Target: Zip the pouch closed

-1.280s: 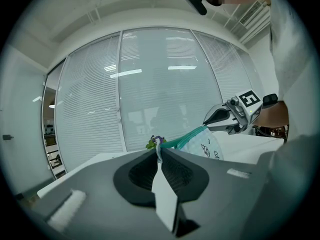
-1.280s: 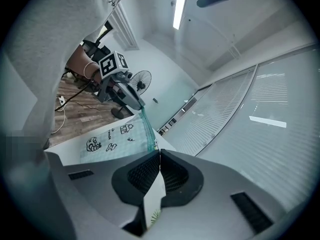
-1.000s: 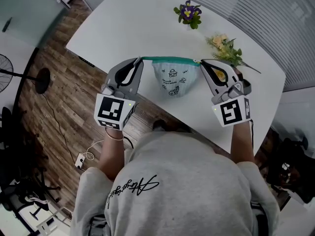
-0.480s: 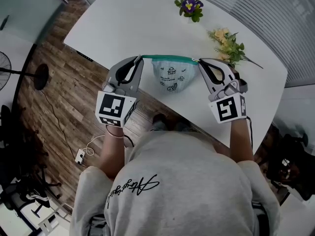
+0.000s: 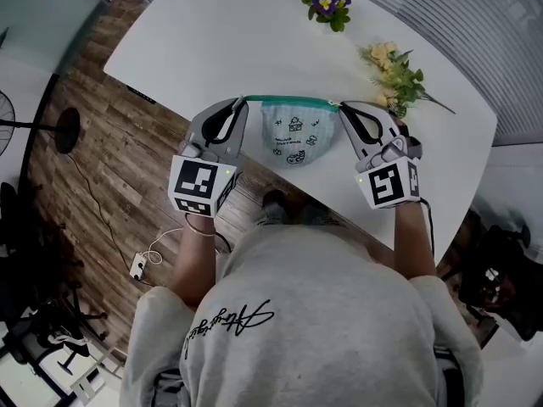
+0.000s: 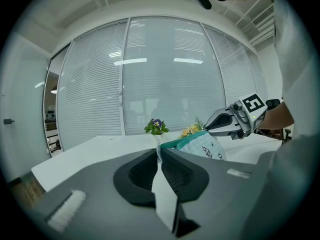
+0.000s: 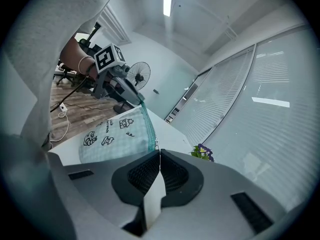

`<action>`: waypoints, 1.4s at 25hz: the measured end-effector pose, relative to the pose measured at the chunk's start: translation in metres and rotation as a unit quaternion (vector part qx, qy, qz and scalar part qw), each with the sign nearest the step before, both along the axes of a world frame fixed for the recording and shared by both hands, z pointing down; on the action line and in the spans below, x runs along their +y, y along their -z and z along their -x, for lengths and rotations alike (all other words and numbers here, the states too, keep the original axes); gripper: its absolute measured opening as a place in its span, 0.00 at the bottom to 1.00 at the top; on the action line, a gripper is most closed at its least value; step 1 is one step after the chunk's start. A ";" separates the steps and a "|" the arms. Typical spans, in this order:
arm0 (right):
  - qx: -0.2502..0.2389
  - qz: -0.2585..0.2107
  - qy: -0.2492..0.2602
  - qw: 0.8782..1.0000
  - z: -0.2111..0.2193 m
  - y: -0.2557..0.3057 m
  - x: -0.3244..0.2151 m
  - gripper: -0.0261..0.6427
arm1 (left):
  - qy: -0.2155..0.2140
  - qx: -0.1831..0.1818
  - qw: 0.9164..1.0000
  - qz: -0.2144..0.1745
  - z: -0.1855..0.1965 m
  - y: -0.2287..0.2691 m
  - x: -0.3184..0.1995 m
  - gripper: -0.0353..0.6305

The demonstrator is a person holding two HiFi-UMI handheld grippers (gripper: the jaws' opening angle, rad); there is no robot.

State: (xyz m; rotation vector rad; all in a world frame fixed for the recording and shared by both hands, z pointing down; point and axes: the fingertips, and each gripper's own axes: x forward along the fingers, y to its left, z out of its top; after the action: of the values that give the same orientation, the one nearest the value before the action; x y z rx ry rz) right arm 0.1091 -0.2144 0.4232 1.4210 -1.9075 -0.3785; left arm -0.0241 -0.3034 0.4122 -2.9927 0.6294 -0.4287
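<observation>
Both top corners of the pouch point(image 5: 295, 136) are pinched, one by each tool. Nearest the person, the left hand-held gripper point(image 5: 243, 103) is clenched on a thin pale tab at the pouch's left corner. The right hand-held gripper point(image 5: 341, 107) is clenched too, its ribbed pads meeting on something thin at the right end of the zip. That is probably the pull, though it is too small to be sure.

Between the two jaw tips the teal zip band point(image 5: 293, 102) runs straight and taut, its long axis lying left to right across the person. Any zipping stroke would have to follow that line, with the left side serving as anchor. How much of the zip stands open cannot be told.

Below the band the pouch sags in a soft, rounded belly of pale checked cloth with small black drawings. It hangs over the near edge of the smooth white worktop point(image 5: 229, 32); whether it touches is unclear. Farther off lie yellow flowers point(image 5: 392, 73), then purple flowers point(image 5: 326, 3).
</observation>
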 end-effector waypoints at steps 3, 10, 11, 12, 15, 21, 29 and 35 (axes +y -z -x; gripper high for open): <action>0.000 0.002 -0.002 1.000 -0.003 -0.009 -0.004 0.05 | 0.000 -0.005 1.000 0.008 -0.001 -0.008 -0.003 0.09; -0.015 0.023 -0.004 1.000 -0.007 -0.028 -0.015 0.05 | 0.006 -0.014 0.999 0.031 -0.003 -0.027 -0.013 0.09; -0.017 0.027 -0.005 0.999 -0.007 -0.031 -0.016 0.05 | 0.008 -0.016 0.999 0.034 -0.004 -0.031 -0.014 0.09; -0.018 0.031 -0.006 0.999 -0.008 -0.034 -0.018 0.05 | 0.009 -0.017 0.999 0.038 -0.004 -0.034 -0.016 0.09; -0.018 0.042 -0.006 0.999 -0.010 -0.043 -0.024 0.05 | 0.014 -0.021 0.999 0.047 -0.005 -0.045 -0.021 0.09; -0.023 0.062 -0.008 0.998 -0.017 -0.062 -0.037 0.05 | 0.020 -0.036 0.997 0.063 -0.011 -0.063 -0.032 0.09; -0.028 0.091 -0.016 0.995 -0.022 -0.083 -0.044 0.05 | 0.020 -0.064 0.995 0.069 -0.018 -0.083 -0.039 0.09; -0.024 0.108 -0.018 0.994 -0.024 -0.098 -0.050 0.05 | 0.025 -0.093 0.993 0.064 -0.021 -0.098 -0.043 0.09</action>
State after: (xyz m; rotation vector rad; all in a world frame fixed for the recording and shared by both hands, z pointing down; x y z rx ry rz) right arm 0.1332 -0.2643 0.5208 1.3298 -1.8951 -0.1178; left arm -0.0031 -0.3465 0.5100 -3.0112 0.6838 -0.7679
